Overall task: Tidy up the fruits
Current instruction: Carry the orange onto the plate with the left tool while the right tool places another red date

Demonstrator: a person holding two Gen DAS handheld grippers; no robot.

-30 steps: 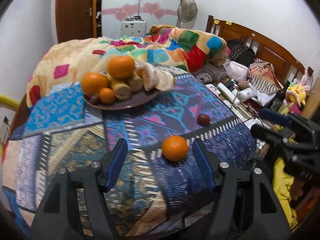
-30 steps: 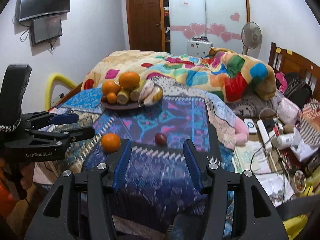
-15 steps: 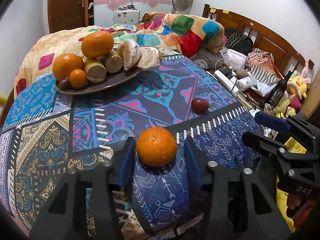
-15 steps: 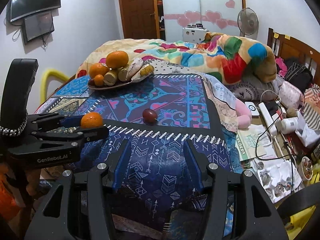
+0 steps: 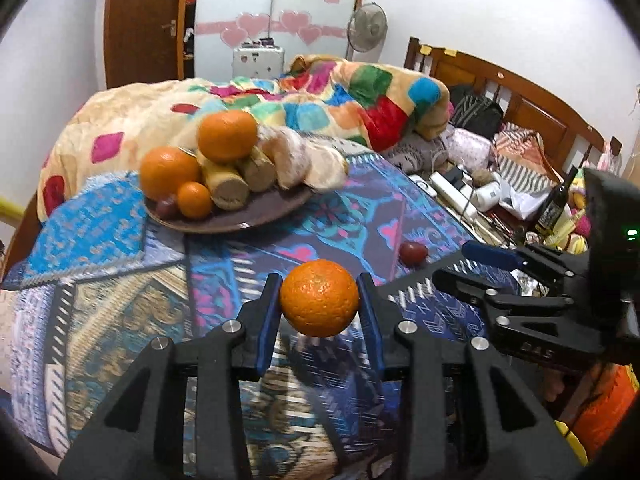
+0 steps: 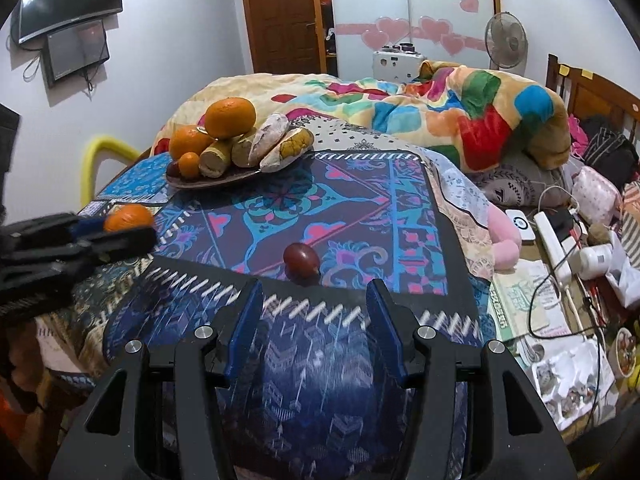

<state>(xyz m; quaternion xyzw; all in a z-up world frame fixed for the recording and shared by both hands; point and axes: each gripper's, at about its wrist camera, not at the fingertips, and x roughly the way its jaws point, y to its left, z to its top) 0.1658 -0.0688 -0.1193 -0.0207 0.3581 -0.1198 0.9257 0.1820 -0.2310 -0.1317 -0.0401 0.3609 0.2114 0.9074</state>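
Observation:
My left gripper is shut on an orange and holds it above the patterned cloth; it also shows in the right wrist view. A dark plate at the back left carries oranges, sweet potatoes and a small dark fruit. A small dark red fruit lies on the cloth just ahead of my right gripper, which is open and empty. The red fruit also shows in the left wrist view.
A colourful quilt is heaped behind the plate. To the right of the cloth lie cables, a power strip, papers and bottles. A wooden headboard stands at the far right.
My left gripper closed on the orange and lifted it off the cloth. My right gripper moved forward toward the dark red fruit and stayed open.

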